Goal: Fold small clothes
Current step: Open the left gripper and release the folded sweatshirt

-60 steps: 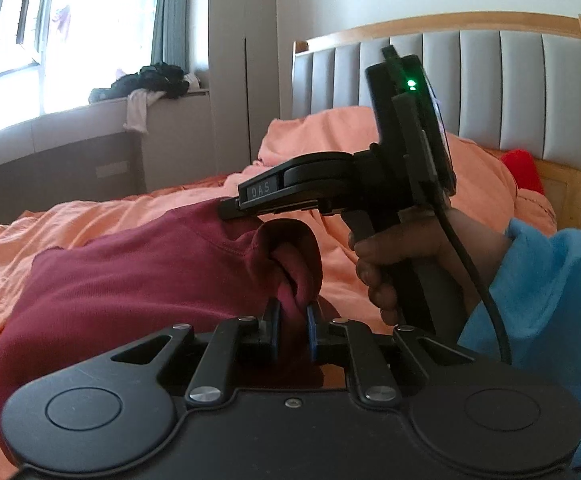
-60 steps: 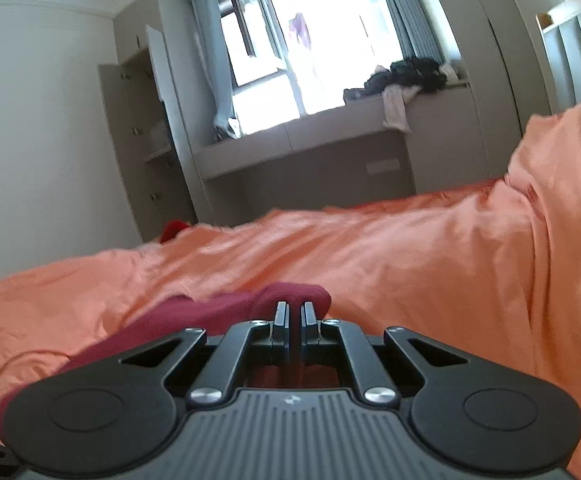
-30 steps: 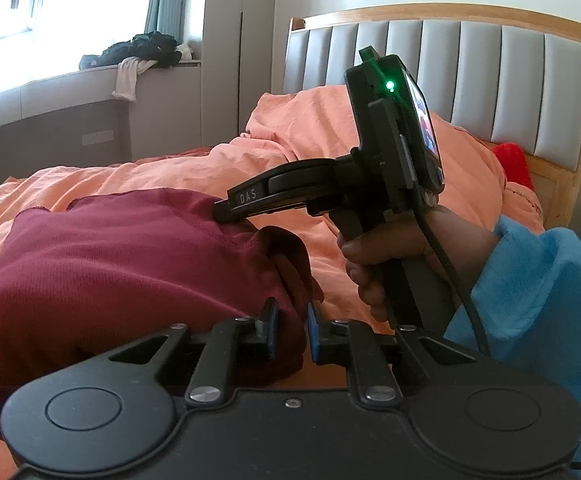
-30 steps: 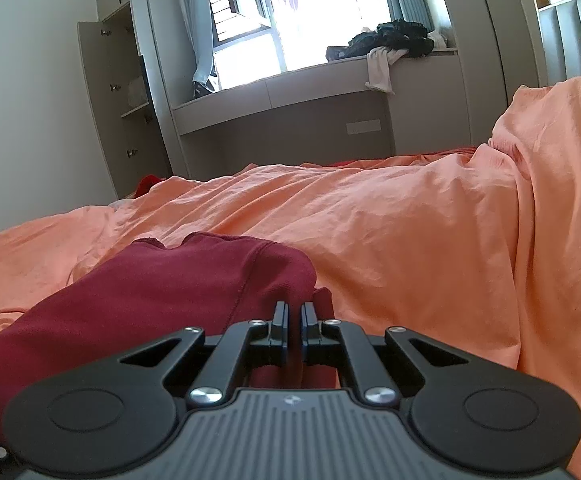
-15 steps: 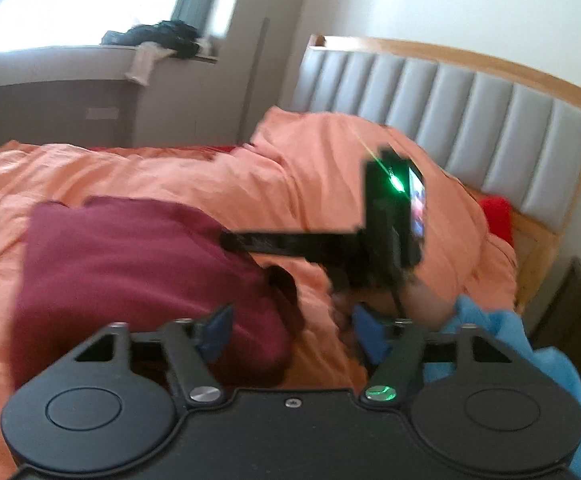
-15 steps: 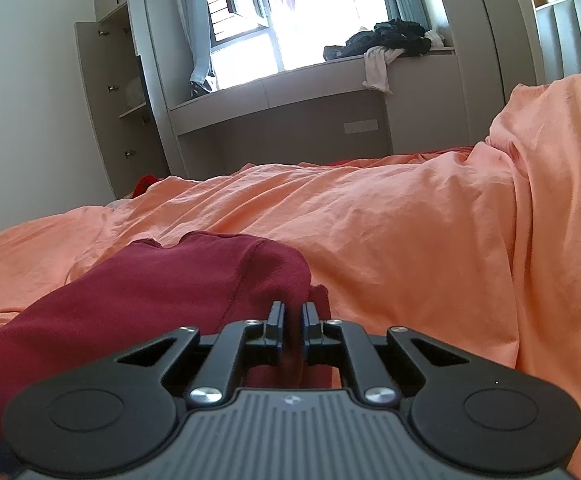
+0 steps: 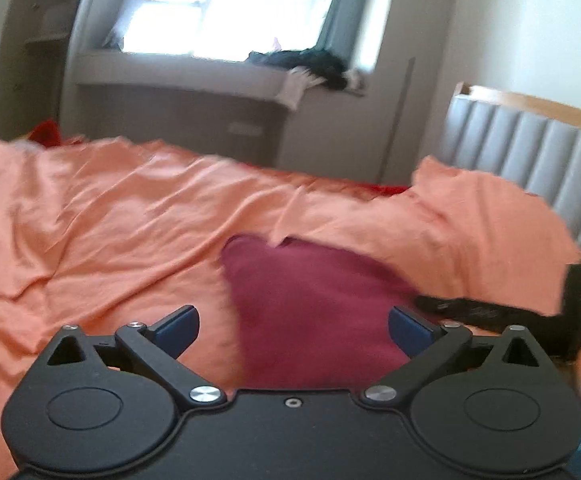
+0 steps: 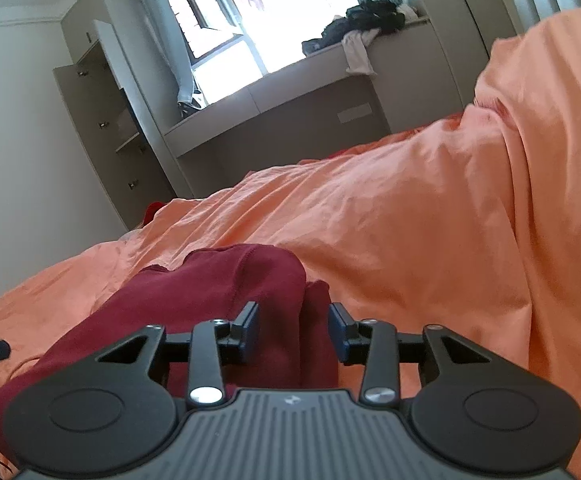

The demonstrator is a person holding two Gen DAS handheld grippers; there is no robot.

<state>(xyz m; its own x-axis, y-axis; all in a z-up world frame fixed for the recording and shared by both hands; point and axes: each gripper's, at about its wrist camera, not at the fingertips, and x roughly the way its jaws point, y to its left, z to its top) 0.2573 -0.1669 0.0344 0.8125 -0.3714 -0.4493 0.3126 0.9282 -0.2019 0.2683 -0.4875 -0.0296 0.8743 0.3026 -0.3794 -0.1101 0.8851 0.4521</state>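
Maroon garment (image 8: 218, 300) folded, lying on orange bedsheet (image 8: 430, 232). Left tongs (image 7: 293, 330) spread wide after just opening, nothing gripped, garment beyond them. Right tongs (image 8: 293, 330) just opening too, part-open; fold of garment between pads, which stand clear of cloth. Headboard (image 7: 530, 148) at right.

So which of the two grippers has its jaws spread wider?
The left gripper: its jaws have just swung fully apart, clear of the maroon garment. The right gripper has only part-opened, the garment's folded edge lying loose between its jaws.
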